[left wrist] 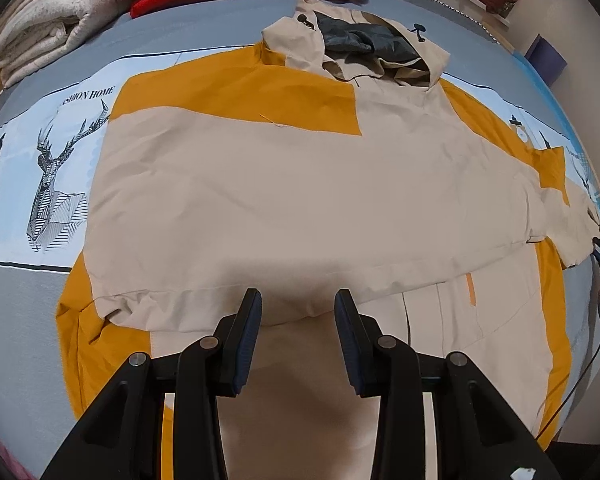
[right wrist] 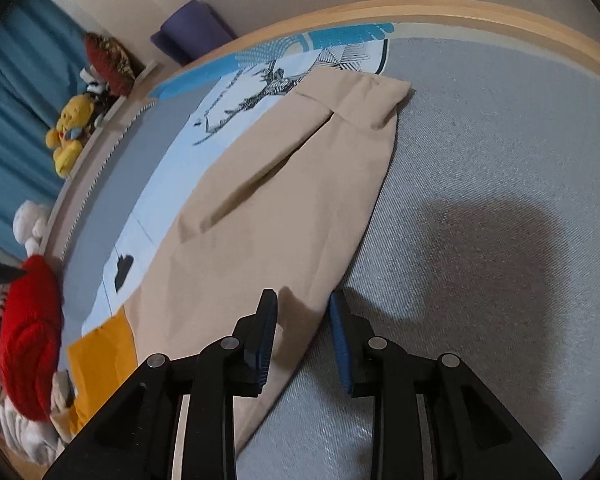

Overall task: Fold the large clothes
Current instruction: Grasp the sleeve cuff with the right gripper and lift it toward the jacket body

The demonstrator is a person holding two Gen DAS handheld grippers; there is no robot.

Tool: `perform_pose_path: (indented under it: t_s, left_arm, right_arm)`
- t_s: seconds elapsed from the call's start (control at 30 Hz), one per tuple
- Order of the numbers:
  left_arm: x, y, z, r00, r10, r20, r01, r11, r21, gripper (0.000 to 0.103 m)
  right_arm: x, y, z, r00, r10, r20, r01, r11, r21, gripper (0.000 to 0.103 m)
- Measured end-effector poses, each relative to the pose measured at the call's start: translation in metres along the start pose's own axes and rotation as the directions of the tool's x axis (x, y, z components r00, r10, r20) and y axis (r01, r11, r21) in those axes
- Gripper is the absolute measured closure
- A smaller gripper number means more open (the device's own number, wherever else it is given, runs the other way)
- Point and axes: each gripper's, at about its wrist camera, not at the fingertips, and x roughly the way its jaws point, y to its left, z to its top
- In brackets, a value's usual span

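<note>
A beige and mustard hooded jacket [left wrist: 300, 184] is lying spread flat on the bed [left wrist: 28, 320]. The left tongs [left wrist: 298, 300] are hovering spread over its hem. The right tongs [right wrist: 303, 300] are hanging spread, straddling the sleeve [right wrist: 292, 200] edge.

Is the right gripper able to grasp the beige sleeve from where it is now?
Probably yes. The right gripper is open, its jaws straddle the edge of the sleeve, and nothing lies between them and the cloth.
</note>
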Motion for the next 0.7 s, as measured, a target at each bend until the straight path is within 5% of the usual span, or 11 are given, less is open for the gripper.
perform_pose_path:
  t_s: [0.17, 0.3, 0.43, 0.7]
  left_arm:
    - [0.002, 0.001, 0.004, 1.000, -0.001, 0.001, 0.001, 1.000, -0.004, 0.068]
    - [0.001, 0.006, 0.007, 1.000, -0.003, 0.002, 0.003, 1.000, -0.018, 0.068]
    - [-0.004, 0.008, 0.007, 1.000, -0.013, 0.008, 0.013, 1.000, -0.017, 0.068]
    - [-0.022, 0.032, 0.012, 0.999, -0.007, 0.045, 0.011, 0.997, -0.071, 0.068]
  right_arm:
    - [0.000, 0.004, 0.004, 0.999, 0.000, 0.033, 0.000, 1.000, 0.005, 0.073]
    - [0.000, 0.008, 0.001, 0.998, -0.012, 0.062, 0.012, 1.000, 0.004, 0.093]
    - [-0.013, 0.021, -0.001, 0.992, -0.022, 0.123, 0.025, 0.999, -0.023, 0.099]
    - [-0.077, 0.120, -0.020, 0.961, -0.004, 0.278, 0.076, 0.965, -0.250, 0.100]
